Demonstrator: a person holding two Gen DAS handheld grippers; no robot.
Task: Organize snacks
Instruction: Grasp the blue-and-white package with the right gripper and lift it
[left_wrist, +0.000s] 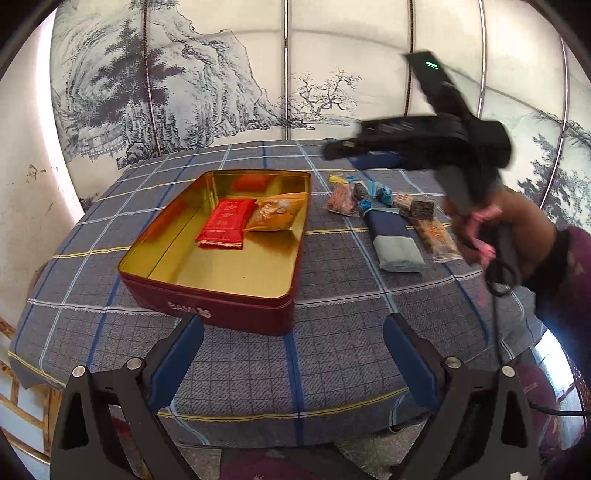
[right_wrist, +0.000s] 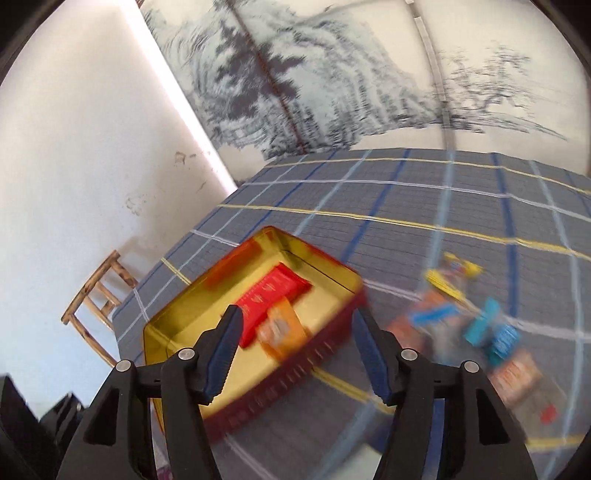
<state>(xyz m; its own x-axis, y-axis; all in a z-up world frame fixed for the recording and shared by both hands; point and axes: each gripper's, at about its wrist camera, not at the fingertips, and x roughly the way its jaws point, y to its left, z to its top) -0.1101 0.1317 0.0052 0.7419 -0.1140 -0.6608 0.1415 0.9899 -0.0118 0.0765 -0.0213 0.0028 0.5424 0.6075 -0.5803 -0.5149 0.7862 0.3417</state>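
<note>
My left tool (left_wrist: 293, 328) hangs spread and empty before the open red tin (left_wrist: 218, 240) holding two snack packets; my right tool (right_wrist: 295, 325), also spread, hovers above loose snacks (left_wrist: 388, 206) on the desk (left_wrist: 332, 369).

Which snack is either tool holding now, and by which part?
None. The left tool is open over the cloth with nothing between its fingers. The right tool is open above the tin, also empty.
</note>
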